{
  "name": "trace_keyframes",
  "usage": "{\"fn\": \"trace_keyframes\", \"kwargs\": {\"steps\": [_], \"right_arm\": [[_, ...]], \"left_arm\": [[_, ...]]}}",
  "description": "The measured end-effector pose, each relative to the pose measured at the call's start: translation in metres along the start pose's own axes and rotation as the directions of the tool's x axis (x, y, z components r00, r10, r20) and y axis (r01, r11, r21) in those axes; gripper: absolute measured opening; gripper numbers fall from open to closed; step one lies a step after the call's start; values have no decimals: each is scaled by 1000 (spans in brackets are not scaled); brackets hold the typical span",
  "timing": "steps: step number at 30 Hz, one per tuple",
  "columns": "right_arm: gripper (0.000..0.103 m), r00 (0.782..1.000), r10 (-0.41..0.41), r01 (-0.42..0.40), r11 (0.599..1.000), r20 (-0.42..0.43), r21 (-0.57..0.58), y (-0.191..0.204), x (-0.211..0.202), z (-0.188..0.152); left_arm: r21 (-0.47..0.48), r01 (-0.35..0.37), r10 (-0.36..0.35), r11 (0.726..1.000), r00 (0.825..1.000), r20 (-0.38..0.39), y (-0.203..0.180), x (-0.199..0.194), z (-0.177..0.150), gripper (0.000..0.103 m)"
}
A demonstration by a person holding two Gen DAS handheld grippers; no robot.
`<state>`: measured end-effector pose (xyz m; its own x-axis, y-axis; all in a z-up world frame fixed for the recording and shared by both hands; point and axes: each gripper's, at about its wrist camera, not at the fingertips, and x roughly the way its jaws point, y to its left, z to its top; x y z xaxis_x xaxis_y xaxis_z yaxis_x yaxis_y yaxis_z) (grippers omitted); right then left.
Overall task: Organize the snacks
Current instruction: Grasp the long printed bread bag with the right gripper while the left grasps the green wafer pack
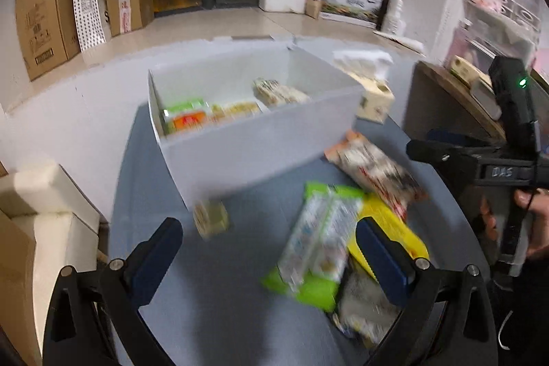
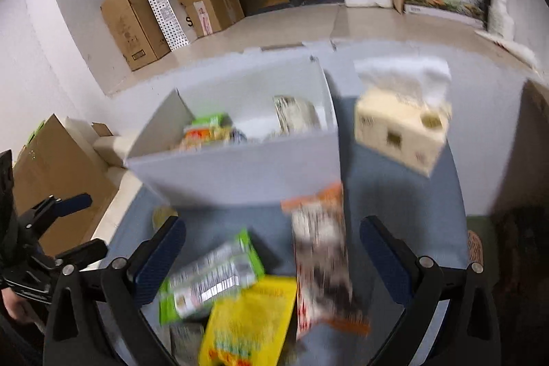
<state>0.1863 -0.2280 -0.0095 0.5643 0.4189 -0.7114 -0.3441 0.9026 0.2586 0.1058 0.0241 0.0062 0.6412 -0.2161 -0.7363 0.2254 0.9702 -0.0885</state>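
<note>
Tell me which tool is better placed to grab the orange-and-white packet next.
Right, probably. The orange-and-white packet lies between the open right tool's fingers; the left tool, also open, frames the green packet instead.

The right tongs [image 2: 271, 249] gape wide and empty above the blue surface [image 2: 405, 194]. Between them lie a green packet [image 2: 212, 280], a yellow packet [image 2: 250, 325] and an orange-edged packet [image 2: 322, 263]. Farther off stands a white box [image 2: 240, 174] holding snacks, a tissue box [image 2: 401, 129] to its right.

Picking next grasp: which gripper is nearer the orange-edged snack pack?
Right. The right gripper has the orange-edged snack pack between its open fingers; the left gripper sits left of it, over the green pack.
</note>
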Motion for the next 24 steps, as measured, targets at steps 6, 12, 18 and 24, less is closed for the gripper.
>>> {"fn": "trace_keyframes", "kwargs": {"steps": [6, 12, 18, 24], "right_arm": [[103, 997, -66, 66, 998, -26, 5, -7, 6, -60], [103, 992, -109, 111, 994, -69, 23, -24, 27, -53], [103, 983, -144, 142, 990, -118, -25, -26, 60, -30], [99, 972, -158, 146, 986, -174, -78, -27, 93, -21]], "left_arm": [[-12, 17, -18, 1000, 1000, -26, -7, -7, -45, 103], [-66, 57, -61, 996, 997, -51, -7, 4, -64, 103], [-64, 61, -65, 996, 996, -67, -10, 9, -68, 103], [-45, 60, -63, 997, 995, -83, -15, 14, -66, 103]]}}
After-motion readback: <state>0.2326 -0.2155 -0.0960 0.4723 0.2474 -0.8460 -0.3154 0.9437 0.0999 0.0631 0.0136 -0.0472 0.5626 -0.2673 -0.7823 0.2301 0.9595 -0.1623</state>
